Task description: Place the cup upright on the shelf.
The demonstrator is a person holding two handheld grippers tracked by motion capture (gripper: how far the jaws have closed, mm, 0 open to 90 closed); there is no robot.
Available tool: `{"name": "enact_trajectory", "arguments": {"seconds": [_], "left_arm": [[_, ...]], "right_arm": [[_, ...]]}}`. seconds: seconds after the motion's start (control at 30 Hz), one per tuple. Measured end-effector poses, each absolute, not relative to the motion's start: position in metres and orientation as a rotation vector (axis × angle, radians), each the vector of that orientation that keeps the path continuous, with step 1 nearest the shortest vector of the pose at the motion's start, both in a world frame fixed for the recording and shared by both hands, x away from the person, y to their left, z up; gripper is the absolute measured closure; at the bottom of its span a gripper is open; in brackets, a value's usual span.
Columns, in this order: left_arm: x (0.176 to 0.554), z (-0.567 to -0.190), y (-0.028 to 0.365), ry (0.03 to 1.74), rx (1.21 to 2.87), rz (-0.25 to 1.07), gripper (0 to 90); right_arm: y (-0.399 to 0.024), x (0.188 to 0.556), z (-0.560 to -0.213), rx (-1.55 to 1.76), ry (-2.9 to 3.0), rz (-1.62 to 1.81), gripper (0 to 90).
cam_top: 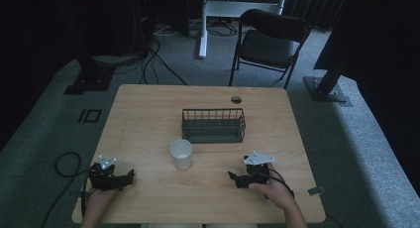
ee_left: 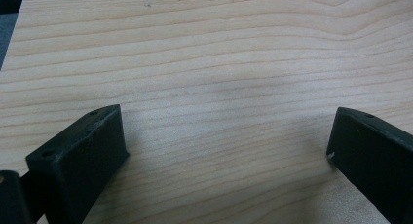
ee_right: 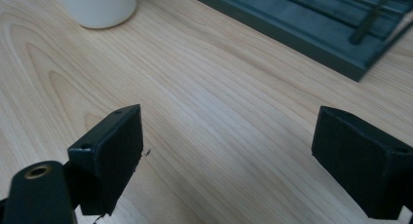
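A white cup [cam_top: 181,154] stands upright on the wooden table [cam_top: 148,114], just in front of a dark wire basket [cam_top: 213,125] that looks empty. My left gripper [cam_top: 130,177] rests low over the table's front left part, open, with bare wood between its jaws [ee_left: 226,146]. My right gripper [cam_top: 232,177] sits at the front right, open too, aimed toward the cup [ee_right: 100,7] and the basket [ee_right: 311,29], both a short way ahead of it. Neither gripper touches anything.
A small round dark grommet [cam_top: 236,99] sits in the table behind the basket. A black folding chair [cam_top: 267,42] stands beyond the far edge. Cables [cam_top: 67,163] lie on the grey carpet at the left. A small grey object [cam_top: 315,191] lies by the right edge.
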State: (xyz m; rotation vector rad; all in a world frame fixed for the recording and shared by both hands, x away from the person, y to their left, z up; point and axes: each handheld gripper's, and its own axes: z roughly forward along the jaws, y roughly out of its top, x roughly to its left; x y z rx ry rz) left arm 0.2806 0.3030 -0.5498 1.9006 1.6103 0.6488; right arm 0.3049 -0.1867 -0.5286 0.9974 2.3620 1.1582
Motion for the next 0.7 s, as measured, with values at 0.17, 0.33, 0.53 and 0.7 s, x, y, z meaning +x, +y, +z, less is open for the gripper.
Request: {"name": "enact_trajectory", "arguments": {"seconds": [0.17, 0.33, 0.53, 0.7], "left_arm": [[0.281, -0.550, 0.303, 1.610, 1.900, 0.649, 0.9], [0.281, -0.550, 0.303, 1.610, 1.900, 0.649, 0.9], [0.281, -0.550, 0.303, 1.610, 1.900, 0.649, 0.9], [0.281, -0.550, 0.303, 1.610, 1.901, 0.649, 0.9]], "right_arm": [[-0.174, 0.308, -0.525, 0.973, 2.367, 1.189, 11.4], [-0.165, 0.310, -0.524, 0.953, 2.372, 1.197, 11.4], [-0.151, 0.313, -0.521, 0.913, 2.387, 1.214, 11.4], [-0.139, 0.317, -0.520, 0.891, 2.401, 1.223, 11.4]]}}
